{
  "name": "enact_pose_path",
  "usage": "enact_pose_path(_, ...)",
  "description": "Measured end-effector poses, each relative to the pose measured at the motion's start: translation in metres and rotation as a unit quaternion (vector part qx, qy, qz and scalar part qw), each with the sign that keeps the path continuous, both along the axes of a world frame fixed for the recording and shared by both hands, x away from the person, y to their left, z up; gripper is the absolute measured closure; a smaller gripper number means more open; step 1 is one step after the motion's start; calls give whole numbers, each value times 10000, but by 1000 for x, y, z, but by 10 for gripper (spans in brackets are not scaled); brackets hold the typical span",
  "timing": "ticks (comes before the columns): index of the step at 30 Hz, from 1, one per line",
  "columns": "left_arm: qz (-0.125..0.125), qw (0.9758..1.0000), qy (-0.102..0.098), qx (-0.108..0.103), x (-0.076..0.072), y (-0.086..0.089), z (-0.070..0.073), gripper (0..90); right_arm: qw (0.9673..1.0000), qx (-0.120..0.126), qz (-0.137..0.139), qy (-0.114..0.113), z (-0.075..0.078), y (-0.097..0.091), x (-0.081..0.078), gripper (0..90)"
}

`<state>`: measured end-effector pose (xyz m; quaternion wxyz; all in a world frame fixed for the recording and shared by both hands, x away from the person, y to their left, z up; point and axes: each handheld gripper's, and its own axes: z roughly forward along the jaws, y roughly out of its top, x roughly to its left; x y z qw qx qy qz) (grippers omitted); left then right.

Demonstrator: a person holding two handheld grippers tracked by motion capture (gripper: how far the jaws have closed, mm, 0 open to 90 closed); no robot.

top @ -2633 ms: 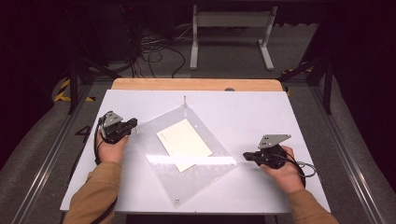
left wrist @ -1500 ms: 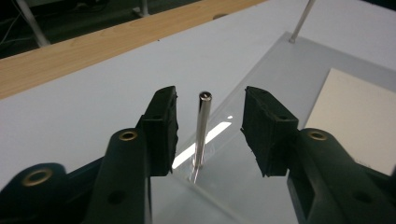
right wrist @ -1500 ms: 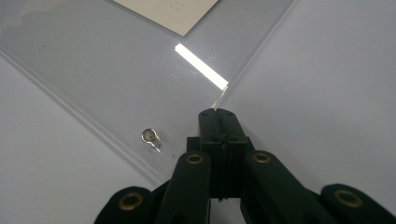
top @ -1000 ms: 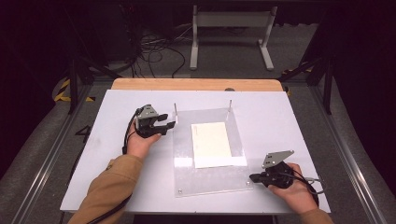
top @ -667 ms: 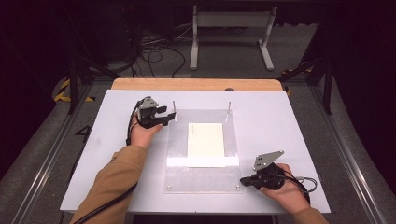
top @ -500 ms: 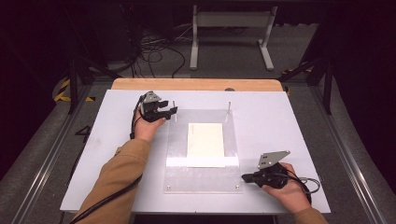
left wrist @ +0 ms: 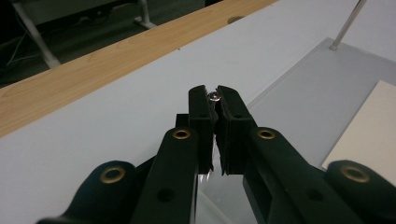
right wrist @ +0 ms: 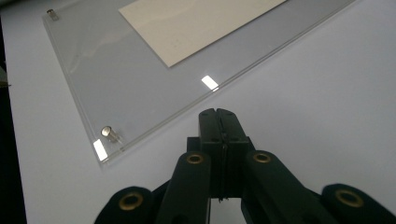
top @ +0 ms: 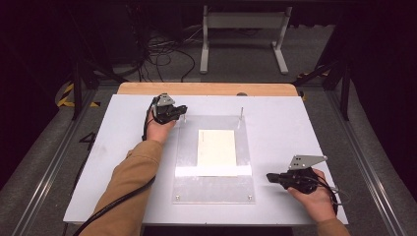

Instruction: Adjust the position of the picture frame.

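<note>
The white desk (top: 123,162) carried a clear acrylic panel (top: 214,184), lying flat near its middle with its long sides running away from the person. A cream sheet of paper (top: 217,147) lay within the panel, in its far half, square to its edges. Thin metal posts stood upright at the panel's two far corners, and short metal studs sat in its two near corners.

The left gripper (top: 178,111) was at the far left corner of the panel. Its jaws had just been closing and were clamped on the far left post (left wrist: 214,96), whose rounded metal tip showed between the pads in the left gripper view.

The right gripper (top: 270,177) lay on the desk just beside the panel's near right corner, apart from its edge, jaws pressed together on nothing. The near right stud (right wrist: 108,133) stood close ahead of it.
</note>
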<state>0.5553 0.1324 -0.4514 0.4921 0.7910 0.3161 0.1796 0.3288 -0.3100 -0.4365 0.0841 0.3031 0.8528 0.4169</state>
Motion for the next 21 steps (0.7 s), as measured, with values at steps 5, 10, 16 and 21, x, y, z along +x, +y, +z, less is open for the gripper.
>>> enact_pose_path(5,-66,10000,-18,-10,-4,-2,-1,851,10000,78,-38,-15,2,-2,5,900)
enact_pose_path(10,-315,9995,-97,13,-15,-5,-2,851,10000,76,9,22,1,1,8,900)
enact_pose_path(16,-419,9991,-105,-21,-23,-8,-3,851,9999,3,86,102,0,7,10,900)
enact_pose_path(21,-545,9985,-113,-4,-26,-16,-3,851,9999,-11,126,68,3,9,9,900)
